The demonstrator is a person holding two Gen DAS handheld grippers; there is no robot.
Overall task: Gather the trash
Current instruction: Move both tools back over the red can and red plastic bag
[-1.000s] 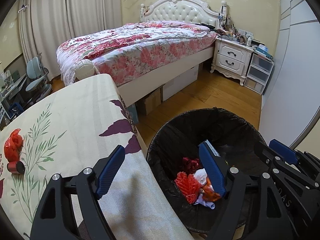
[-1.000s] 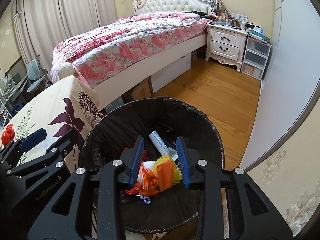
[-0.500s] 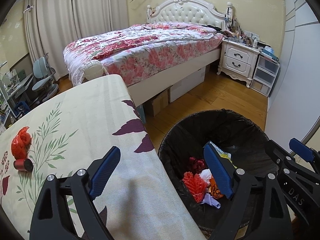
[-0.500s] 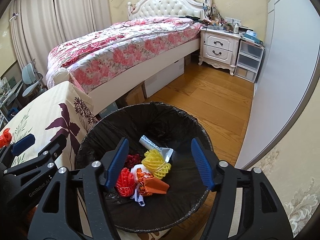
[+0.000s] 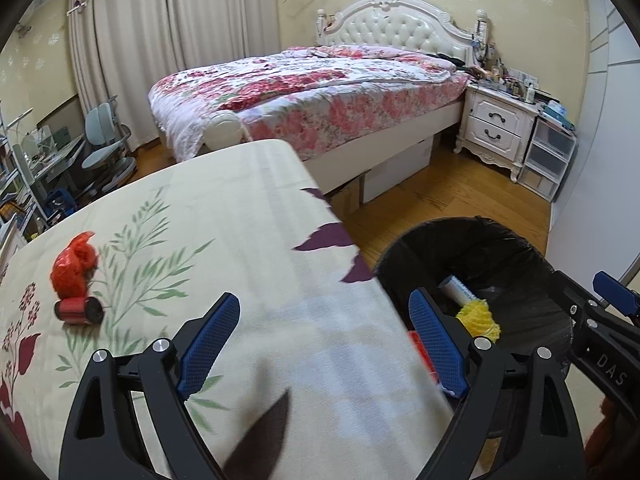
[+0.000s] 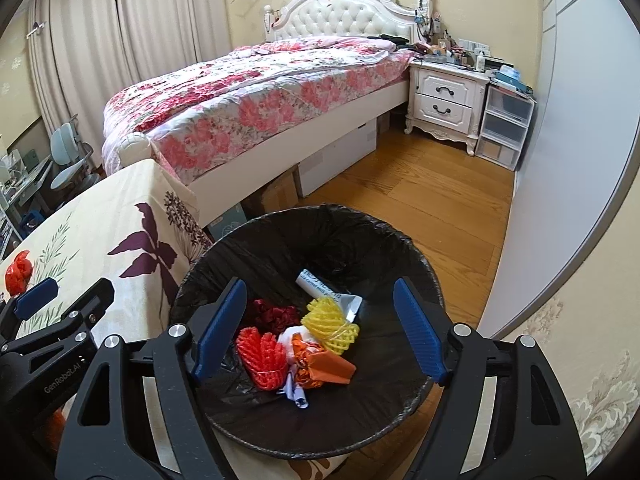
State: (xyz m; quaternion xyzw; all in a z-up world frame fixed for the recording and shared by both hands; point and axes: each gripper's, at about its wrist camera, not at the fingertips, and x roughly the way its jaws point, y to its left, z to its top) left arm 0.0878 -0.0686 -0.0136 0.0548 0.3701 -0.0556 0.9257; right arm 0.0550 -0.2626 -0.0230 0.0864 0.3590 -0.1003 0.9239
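Bedroom wallpaper in pale yellow, long beige curtains and a bed with a pink floral quilt [image 6: 256, 92] fill the background, with a white 2-drawer nightstand [image 6: 444, 100] beside it on the wooden floor. Nearer, a surface covered by a cream cloth printed with green leaves and purple flowers [image 5: 224, 216] stands just beside a round bin lined with a black plastic bag [image 6: 404, 240]. On that surface, toward its left side, lie 2 pieces of trash touching each other: a crumpled red plastic wad [image 5: 74, 266] and a small red cylinder with a dark end [image 5: 79, 311]. Inside the bin rest a yellow foam net [image 6: 330, 325], a red foam net [image 6: 260, 354], an orange paper scrap [image 6: 328, 368], a dark red crumpled piece [image 6: 274, 314] and a white tube-like wrapper [image 6: 320, 289]. The left claw [image 5: 324, 344] hovers over the cloth's near edge, spread wide with nothing between its blue pads. The right claw [image 6: 320, 326] hangs above the bin, its jaws opening, empty, the trash lying below them.
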